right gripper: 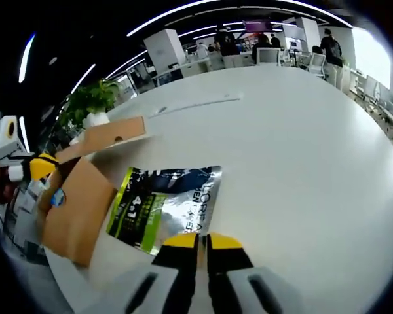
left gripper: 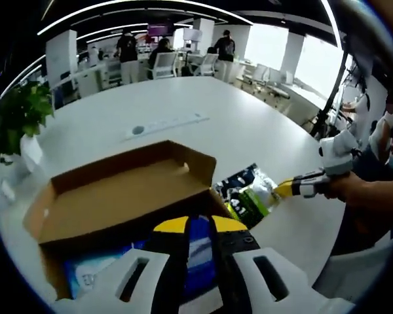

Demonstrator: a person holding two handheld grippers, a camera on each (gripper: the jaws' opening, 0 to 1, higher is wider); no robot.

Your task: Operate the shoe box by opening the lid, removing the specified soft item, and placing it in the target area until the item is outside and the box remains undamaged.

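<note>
One soft pouch (right gripper: 164, 206) (outside the box (right gripper: 75, 203)) pinched in right gripper (right gripper: 202, 241).

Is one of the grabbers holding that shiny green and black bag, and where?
Yes. The right gripper is shut on the near edge of the shiny green and black packet, which lies on the white table beside the open cardboard box.

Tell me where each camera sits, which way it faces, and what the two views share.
Left gripper view: rides the left gripper, looking over the open shoe box; the right gripper and a hand enter from the right.
Right gripper view: rides the right gripper, looking at the pouch; the left gripper at left.
Shared: box, pouch, white table, potted plant.
</note>
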